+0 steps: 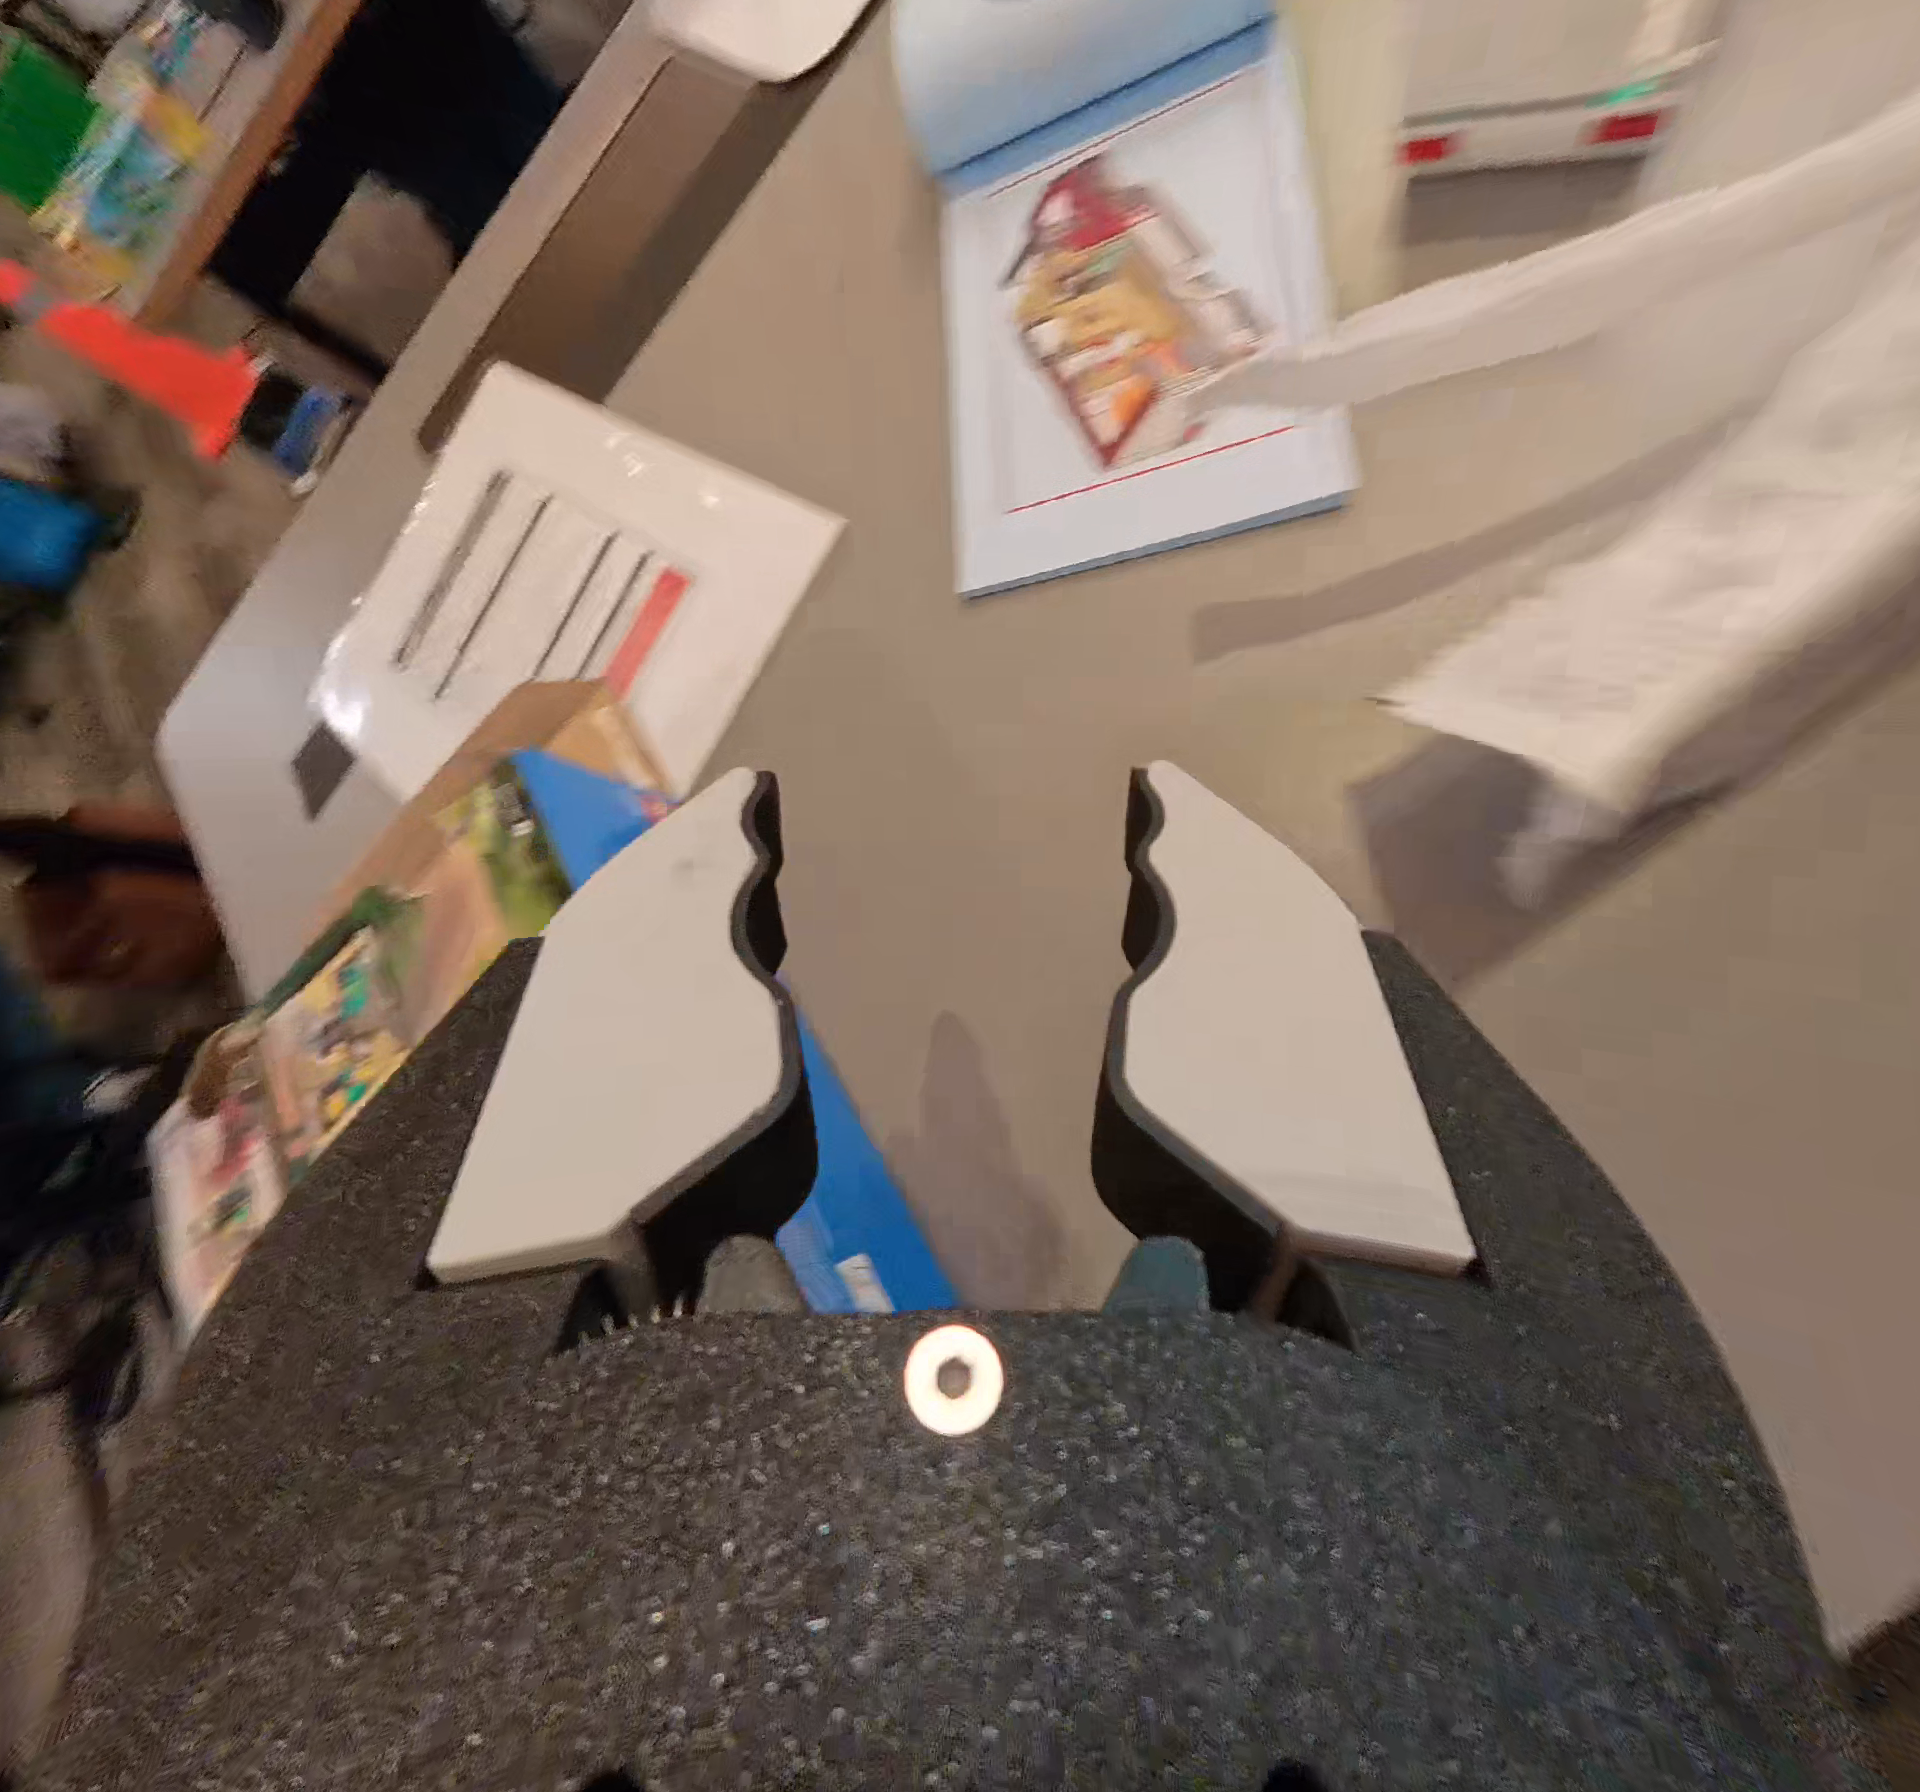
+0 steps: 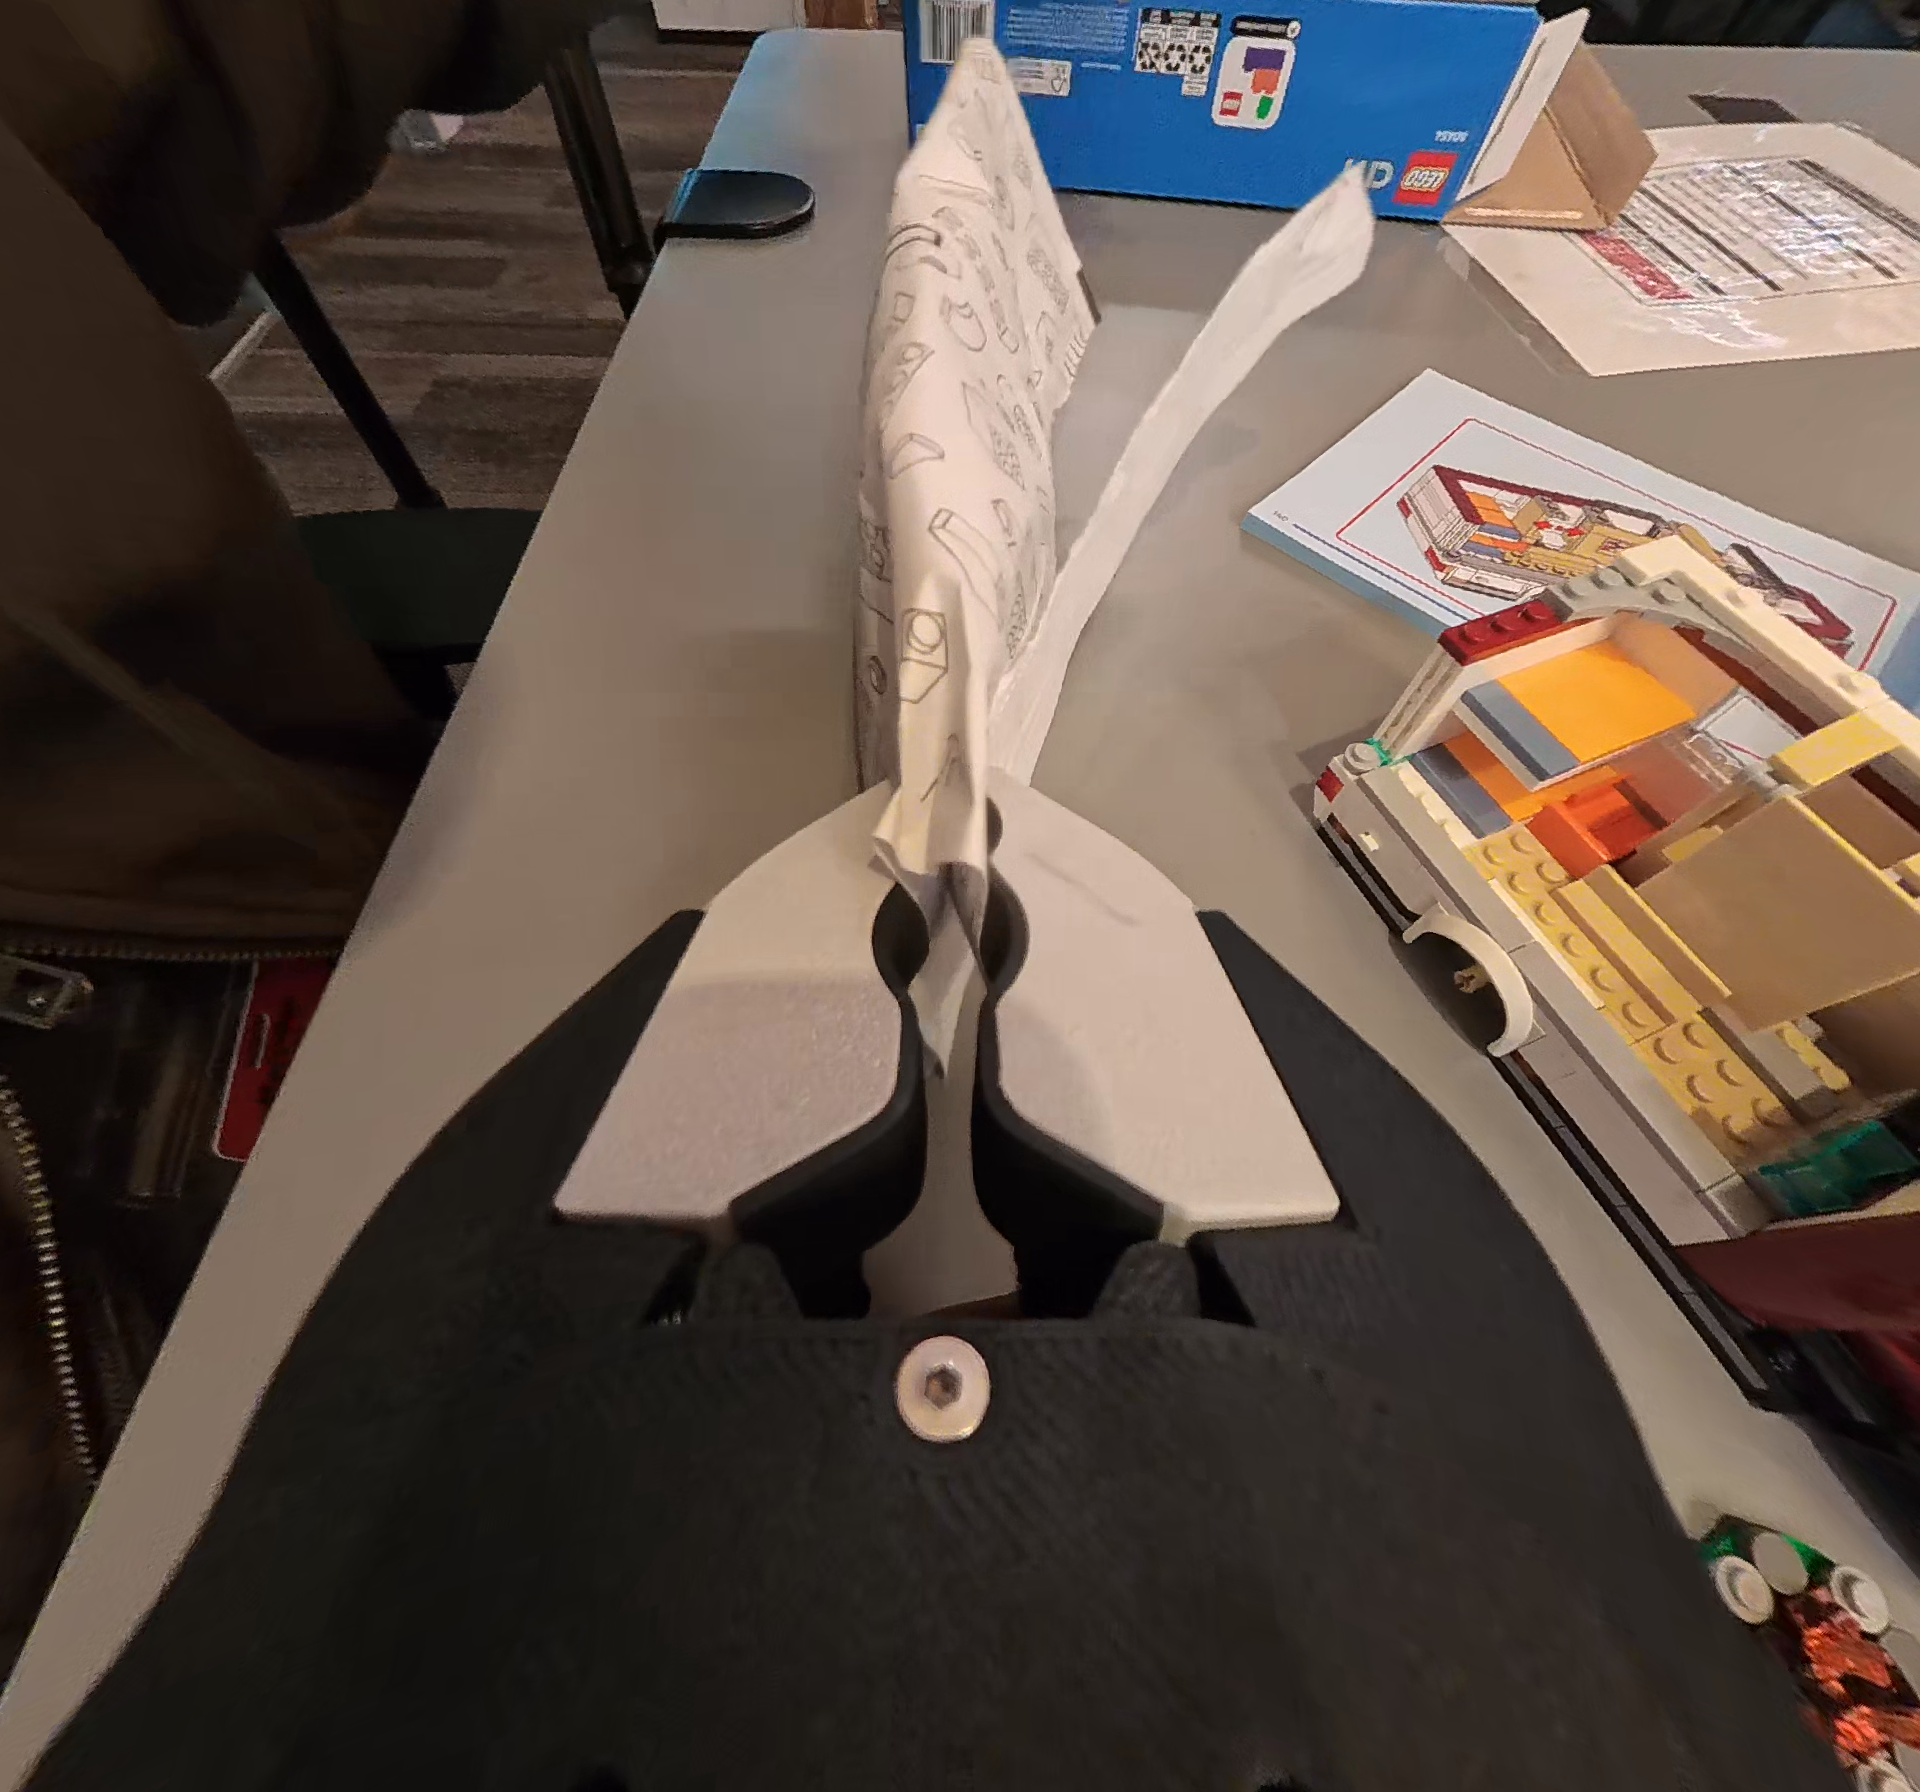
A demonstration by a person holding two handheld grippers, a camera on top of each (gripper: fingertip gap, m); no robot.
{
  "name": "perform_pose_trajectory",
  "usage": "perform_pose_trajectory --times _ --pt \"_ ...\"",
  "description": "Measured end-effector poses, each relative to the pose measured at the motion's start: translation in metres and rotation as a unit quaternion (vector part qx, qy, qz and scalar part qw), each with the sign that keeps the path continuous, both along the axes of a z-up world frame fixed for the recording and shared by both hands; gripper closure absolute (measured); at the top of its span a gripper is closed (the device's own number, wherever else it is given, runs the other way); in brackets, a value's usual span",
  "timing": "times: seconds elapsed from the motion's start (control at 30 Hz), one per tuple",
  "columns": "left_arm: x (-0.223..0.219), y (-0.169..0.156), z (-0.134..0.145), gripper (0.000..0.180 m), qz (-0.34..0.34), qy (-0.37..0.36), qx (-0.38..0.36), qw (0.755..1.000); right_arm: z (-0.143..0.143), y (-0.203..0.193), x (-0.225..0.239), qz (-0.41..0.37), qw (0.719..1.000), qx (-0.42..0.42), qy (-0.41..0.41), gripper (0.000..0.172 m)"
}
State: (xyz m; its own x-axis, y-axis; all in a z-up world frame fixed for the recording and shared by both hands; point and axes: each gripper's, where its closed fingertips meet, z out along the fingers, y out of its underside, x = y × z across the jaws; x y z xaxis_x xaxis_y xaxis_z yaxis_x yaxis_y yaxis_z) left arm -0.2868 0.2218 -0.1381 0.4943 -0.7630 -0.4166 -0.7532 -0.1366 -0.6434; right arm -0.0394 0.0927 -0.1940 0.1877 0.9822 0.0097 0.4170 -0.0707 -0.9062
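Note:
My right gripper (image 2: pixel 945 828) is shut on the near end of a white paper bag (image 2: pixel 956 412) printed with outlines of bricks. It holds the bag up off the grey table (image 2: pixel 675 495). A torn white strip (image 2: pixel 1195 412) of the bag trails away to the right. In the left wrist view the bag (image 1: pixel 1662 599) shows blurred at the right. My left gripper (image 1: pixel 954 786) is open and empty above bare table, to the left of the bag. A blue box (image 1: pixel 582 807) lies just left of its left finger.
A brick-built camper model (image 2: pixel 1621 859) stands at the right, beside an open instruction booklet (image 2: pixel 1455 495). The blue box (image 2: pixel 1195 111) and a sticker sheet (image 2: pixel 1745 246) lie at the far end. Loose small pieces (image 2: pixel 1808 1617) lie near right. A person's dark jacket (image 2: pixel 156 392) is at the left edge. Some 30 cm of space lies between my two pairs of fingers.

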Motion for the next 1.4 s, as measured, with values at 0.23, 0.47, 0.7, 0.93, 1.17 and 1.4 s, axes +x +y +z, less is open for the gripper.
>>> perform_pose_trajectory --times 0.23,0.47,0.7,0.93,1.17,1.4 --pt "-0.019 0.083 -0.018 0.112 0.054 0.027 -0.096 0.994 0.0 0.001 -0.001 -0.007 1.0 -0.009 0.004 0.169" --pt "0.089 -0.009 0.01 0.103 -0.31 -0.166 -0.289 0.89 0.0 0.006 0.0 -0.02 0.999 -0.036 0.016 0.169" --pt "0.122 -0.074 0.008 0.079 -0.419 -0.065 -0.345 0.837 0.0 0.012 0.002 -0.039 0.997 -0.069 0.026 0.169" --pt "0.15 -0.091 -0.043 0.065 -0.432 0.178 -0.303 0.831 0.0 0.006 0.0 -0.022 0.998 -0.056 0.018 0.169" --pt "0.127 -0.106 -0.061 0.12 -0.422 0.238 -0.447 0.752 0.0 0.004 -0.001 -0.016 0.998 -0.052 0.016 0.169" --pt "0.129 -0.11 -0.056 0.165 -0.416 0.159 -0.447 0.776 0.002 0.007 0.001 -0.023 0.995 -0.092 0.036 0.166"
